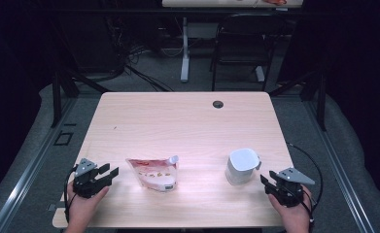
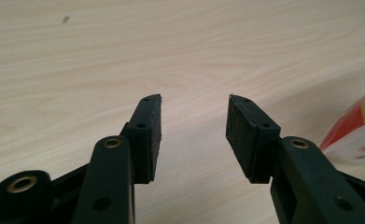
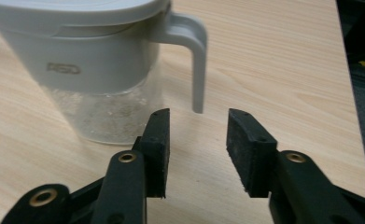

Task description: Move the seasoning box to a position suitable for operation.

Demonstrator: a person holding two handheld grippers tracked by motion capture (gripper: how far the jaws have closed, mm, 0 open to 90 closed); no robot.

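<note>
The right hand-held gripper (image 3: 196, 128) stands with its jaws apart and nothing between them, pointed at the handle (image 3: 195, 56) of a white lidded jug (image 1: 242, 166), which hangs just beyond the pads. The left hand-held gripper (image 2: 194, 128) is likewise open and empty over bare bench (image 1: 178, 116), with the red-and-white spouted pouch (image 1: 154, 173) just off to its right. Taking the jug as the mark: it stands upright near the bench's near right side, the right gripper just to its right toward the person, the pouch lying flat well to its left, and the left gripper beyond the pouch again. This looks like the approach step, before any grasp: neither thing is touched yet. The next move, as I judge it, calls for the right gripper to ease forward until the handle sits between its pads, then close, while the left turns toward the pouch to take it near its spout (image 1: 174, 158).
</note>
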